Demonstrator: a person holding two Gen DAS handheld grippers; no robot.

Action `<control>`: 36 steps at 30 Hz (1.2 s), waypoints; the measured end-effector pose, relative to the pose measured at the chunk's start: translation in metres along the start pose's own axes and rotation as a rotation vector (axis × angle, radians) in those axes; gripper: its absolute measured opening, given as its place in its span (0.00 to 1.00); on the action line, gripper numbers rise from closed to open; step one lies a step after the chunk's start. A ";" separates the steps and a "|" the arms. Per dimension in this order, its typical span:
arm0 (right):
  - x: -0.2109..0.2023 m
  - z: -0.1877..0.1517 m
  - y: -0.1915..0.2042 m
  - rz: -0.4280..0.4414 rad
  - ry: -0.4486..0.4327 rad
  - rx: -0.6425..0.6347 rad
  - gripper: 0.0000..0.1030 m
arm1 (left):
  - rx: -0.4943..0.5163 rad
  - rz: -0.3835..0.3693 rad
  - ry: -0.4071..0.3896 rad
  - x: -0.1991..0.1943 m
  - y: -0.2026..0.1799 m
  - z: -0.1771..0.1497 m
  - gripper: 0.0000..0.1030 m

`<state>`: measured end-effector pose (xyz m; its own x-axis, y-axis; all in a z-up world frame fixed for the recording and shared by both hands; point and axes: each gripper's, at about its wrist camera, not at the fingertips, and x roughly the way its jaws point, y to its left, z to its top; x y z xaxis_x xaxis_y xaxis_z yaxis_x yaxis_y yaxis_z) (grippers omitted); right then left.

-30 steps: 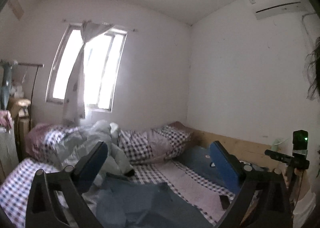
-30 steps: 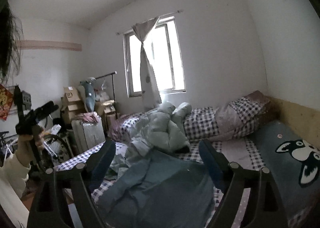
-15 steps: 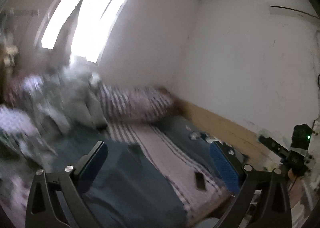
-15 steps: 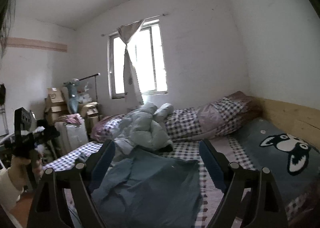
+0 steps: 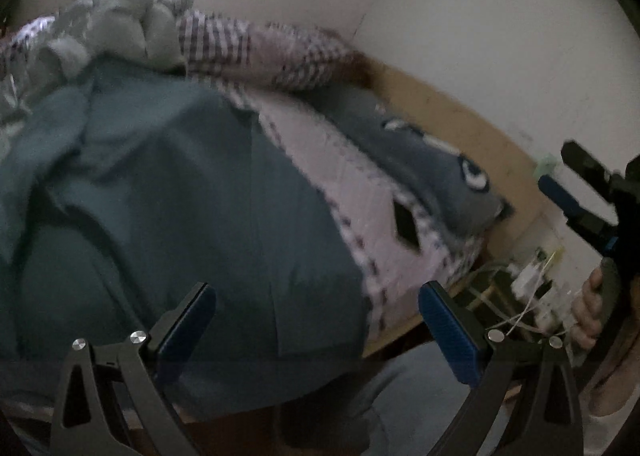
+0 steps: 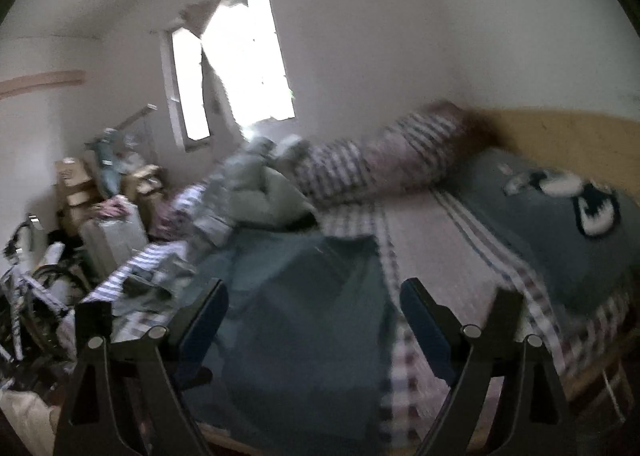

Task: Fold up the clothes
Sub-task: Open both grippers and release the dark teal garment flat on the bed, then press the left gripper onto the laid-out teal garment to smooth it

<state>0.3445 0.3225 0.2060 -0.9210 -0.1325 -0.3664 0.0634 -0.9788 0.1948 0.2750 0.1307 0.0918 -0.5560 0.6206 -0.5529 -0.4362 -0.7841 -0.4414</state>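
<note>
A blue-grey garment (image 5: 192, 192) lies spread on the checked bed (image 5: 352, 192), its hem hanging over the near edge. My left gripper (image 5: 316, 320) hovers open just above that hem, nothing between its blue pads. In the right wrist view the same garment (image 6: 296, 304) lies below my right gripper (image 6: 314, 316), which is open and empty over the garment's near part. The right gripper (image 5: 576, 192) also shows at the right edge of the left wrist view, held by a hand (image 5: 588, 312), with its jaws apart.
A pale puffy jacket (image 6: 256, 184) and a checked quilt (image 6: 380, 160) are piled at the bed's far end under the window. A grey dog-print blanket (image 6: 560, 224) lies along the wooden wall panel. Boxes, a suitcase (image 6: 112, 240) and a bicycle stand left of the bed. A dark phone (image 5: 406, 224) lies on the sheet.
Both grippers have dropped towards the bed and tilted downward, the left one much more. The garment now fills the lower part of both views. Both stay open.
</note>
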 end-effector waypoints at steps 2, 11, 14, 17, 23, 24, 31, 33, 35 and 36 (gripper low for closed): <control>0.013 -0.012 -0.012 -0.036 0.045 0.038 0.88 | -0.006 0.004 0.034 0.020 -0.001 -0.014 0.99; 0.026 -0.033 -0.056 -0.030 0.124 0.174 0.88 | -0.064 0.025 0.076 0.075 0.001 -0.054 0.77; 0.021 -0.034 -0.061 -0.026 0.123 0.174 0.88 | -0.099 0.024 0.094 0.088 0.007 -0.063 0.68; 0.016 -0.034 -0.062 -0.026 0.120 0.166 0.88 | -0.111 0.033 0.103 0.095 0.010 -0.069 0.63; 0.015 -0.038 -0.064 -0.029 0.128 0.167 0.88 | -0.130 0.078 0.105 0.101 0.017 -0.070 0.49; 0.016 -0.039 -0.065 -0.029 0.131 0.167 0.88 | -0.132 0.087 0.104 0.101 0.018 -0.071 0.48; 0.014 -0.041 -0.058 -0.019 0.134 0.140 0.88 | -0.143 0.074 0.093 0.100 0.024 -0.072 0.48; 0.014 -0.041 -0.057 -0.016 0.136 0.135 0.88 | -0.145 0.063 0.090 0.102 0.024 -0.072 0.52; 0.015 -0.041 -0.055 -0.014 0.138 0.131 0.88 | -0.152 0.045 0.084 0.104 0.024 -0.072 0.54; 0.015 -0.041 -0.055 -0.013 0.140 0.129 0.88 | -0.151 0.040 0.084 0.105 0.024 -0.073 0.54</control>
<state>0.3431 0.3677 0.1529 -0.8584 -0.1489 -0.4909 -0.0067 -0.9536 0.3010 0.2575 0.1776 -0.0285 -0.5071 0.5916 -0.6268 -0.3001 -0.8029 -0.5151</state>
